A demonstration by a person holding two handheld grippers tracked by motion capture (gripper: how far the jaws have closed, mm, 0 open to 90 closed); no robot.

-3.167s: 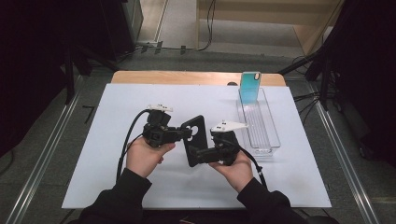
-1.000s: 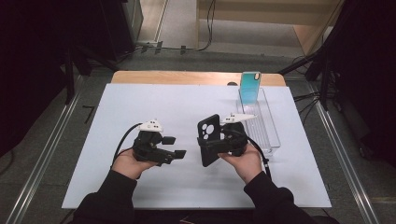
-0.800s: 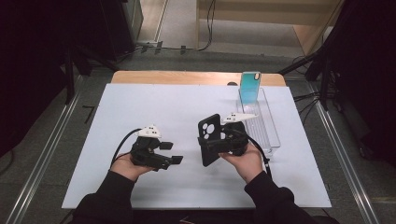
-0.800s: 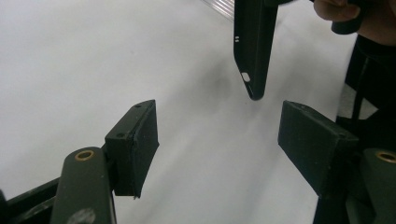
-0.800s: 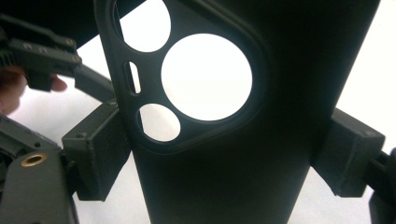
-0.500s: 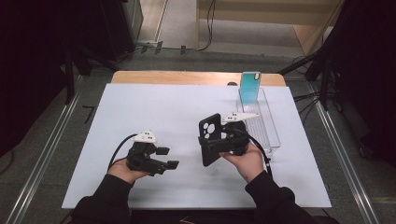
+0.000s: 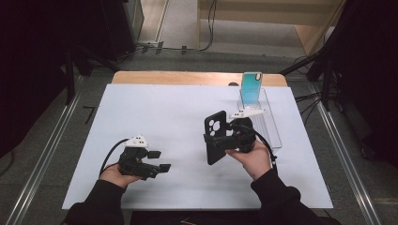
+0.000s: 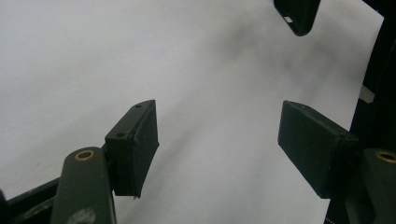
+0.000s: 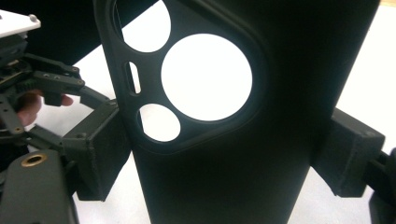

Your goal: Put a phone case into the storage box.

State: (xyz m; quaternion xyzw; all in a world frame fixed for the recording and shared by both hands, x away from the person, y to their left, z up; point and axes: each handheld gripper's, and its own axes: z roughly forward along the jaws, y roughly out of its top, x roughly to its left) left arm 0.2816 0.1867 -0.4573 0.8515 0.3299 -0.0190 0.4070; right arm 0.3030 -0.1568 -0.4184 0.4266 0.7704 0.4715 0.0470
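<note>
Holding my left gripper [image 7: 158, 161] low near my edge of the white table sheet [image 7: 155, 108], jaws spread wide with nothing between them, so it's basically parked out of the way. In the left gripper view the two black pads [image 8: 135, 147] just frame bare white surface, with a corner of the case peeking in at the top.

Further out, my right gripper [image 7: 217, 139] has the matte black phone case with the round camera cutouts [image 7: 215, 137] clamped across its sides, standing upright above the sheet. The right gripper view shows the pads squeezing both long edges below the cutout cluster [image 9: 187, 88], which I figure keeps it from twisting and leaves the open face free.

Beyond that sits the clear plastic rectangular tray [image 7: 271, 125] at the right of the table, and at its far end a teal phone [image 7: 251, 88] stands propped upright. My guess is the case is held vertical like this so it can line up with that phone next.
</note>
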